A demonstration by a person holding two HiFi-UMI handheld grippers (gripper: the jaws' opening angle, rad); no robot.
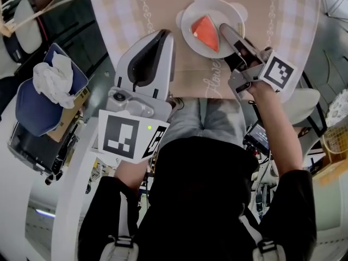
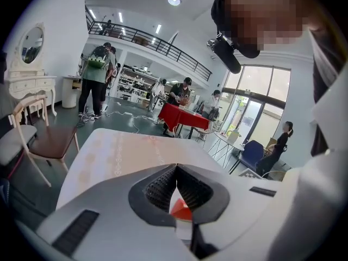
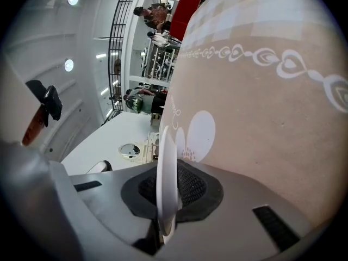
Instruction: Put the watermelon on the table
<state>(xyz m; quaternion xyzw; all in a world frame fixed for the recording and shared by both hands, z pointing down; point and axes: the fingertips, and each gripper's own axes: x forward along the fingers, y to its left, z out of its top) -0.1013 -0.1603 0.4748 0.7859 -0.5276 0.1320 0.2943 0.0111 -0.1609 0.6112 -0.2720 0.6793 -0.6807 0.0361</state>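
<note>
A crumpled white cloth [image 1: 53, 76] lies on a blue seat [image 1: 30, 109].

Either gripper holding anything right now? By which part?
Right gripper pinches the white plate by its rim; watermelon slice sits on it. Left gripper shut, empty.

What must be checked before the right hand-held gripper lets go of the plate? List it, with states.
1. Right hand-held gripper shut on the plate rim: ok.
2. Watermelon slice lying on the plate: ok.
3. Plate above the table, not past its edge: ok.
4. Plate resting flat on the table: cannot tell.
5. Left hand-held gripper shut, holding nothing, beside the plate: ok.
</note>
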